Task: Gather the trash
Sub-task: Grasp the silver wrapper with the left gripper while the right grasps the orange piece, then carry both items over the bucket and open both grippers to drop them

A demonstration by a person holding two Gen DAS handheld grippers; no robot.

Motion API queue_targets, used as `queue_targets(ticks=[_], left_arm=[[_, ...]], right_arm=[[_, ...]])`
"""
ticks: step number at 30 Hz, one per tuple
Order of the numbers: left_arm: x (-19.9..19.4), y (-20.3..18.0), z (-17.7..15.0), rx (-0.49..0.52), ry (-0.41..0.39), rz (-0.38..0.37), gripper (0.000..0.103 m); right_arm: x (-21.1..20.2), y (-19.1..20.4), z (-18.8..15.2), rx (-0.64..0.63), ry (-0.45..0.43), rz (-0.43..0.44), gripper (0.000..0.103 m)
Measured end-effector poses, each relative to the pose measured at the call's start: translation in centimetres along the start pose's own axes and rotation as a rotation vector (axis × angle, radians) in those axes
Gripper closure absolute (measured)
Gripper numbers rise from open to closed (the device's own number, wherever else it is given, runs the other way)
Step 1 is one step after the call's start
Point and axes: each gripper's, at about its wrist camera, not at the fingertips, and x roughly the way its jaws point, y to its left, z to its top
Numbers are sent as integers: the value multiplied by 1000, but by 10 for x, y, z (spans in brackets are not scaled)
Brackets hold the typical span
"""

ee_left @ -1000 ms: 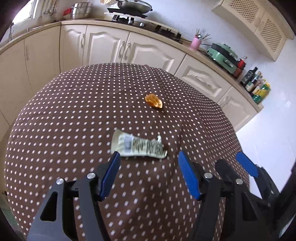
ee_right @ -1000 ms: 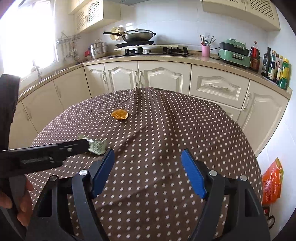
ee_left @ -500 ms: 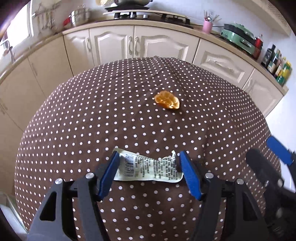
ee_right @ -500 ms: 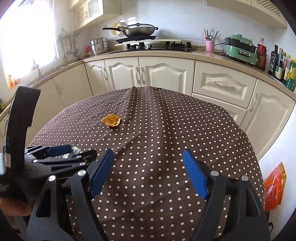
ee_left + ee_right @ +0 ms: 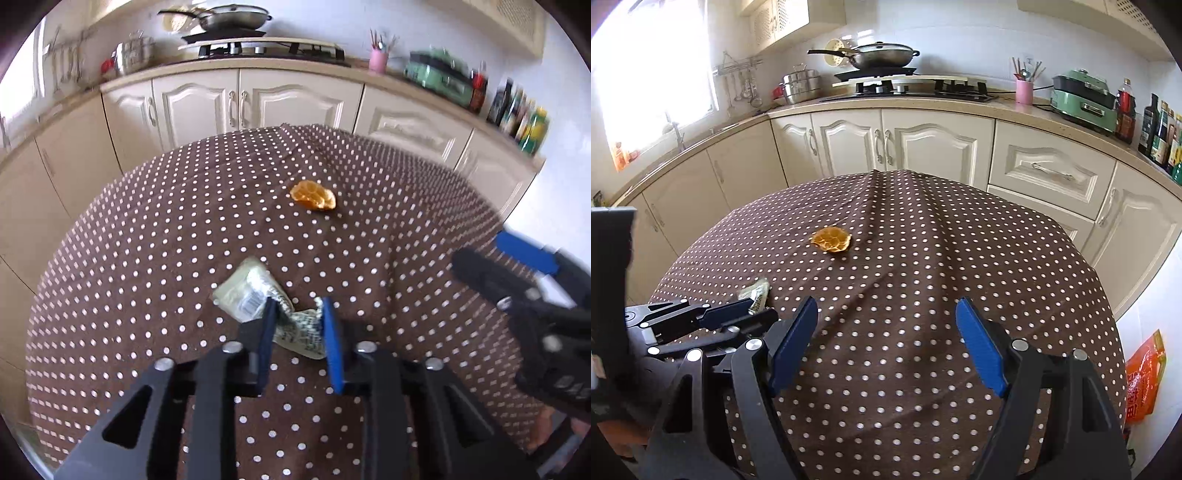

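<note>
A crumpled pale wrapper (image 5: 255, 295) with printed text lies on the brown polka-dot tablecloth (image 5: 147, 258). My left gripper (image 5: 299, 325) is shut on the wrapper's near end, which bunches up between the blue pads; it also shows in the right wrist view (image 5: 746, 310), with the wrapper (image 5: 755, 293) poking out. An orange peel (image 5: 313, 195) lies farther back on the table; the right wrist view shows it too (image 5: 831, 240). My right gripper (image 5: 886, 339) is open and empty above the table, to the right of the left gripper.
Cream kitchen cabinets (image 5: 886, 147) curve around behind the table. The counter holds a stove with a pan (image 5: 875, 55), a pink utensil cup (image 5: 1024, 90), a green appliance (image 5: 1084, 99) and bottles (image 5: 1160, 129). An orange bag (image 5: 1145, 376) lies on the floor at right.
My left gripper has closed on the wrapper, crumpling it and lifting its near end. The right gripper has stayed open and nearly still.
</note>
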Motion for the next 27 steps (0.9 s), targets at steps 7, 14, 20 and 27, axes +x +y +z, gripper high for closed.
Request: queue_targets(ticks=[7, 14, 20, 27], left_arm=[[-15, 37, -1, -111, -39, -68, 87], [-32, 67, 11, -152, -108, -49, 87], [-31, 95, 19, -188, -128, -18, 87], [-37, 119, 20, -204, -141, 1, 87]], right_arm=[[18, 15, 10, -23, 33, 21, 29], [56, 48, 31, -107, 86, 28, 29], [91, 73, 47, -174, 100, -1, 39], [113, 79, 42, -197, 145, -70, 88]])
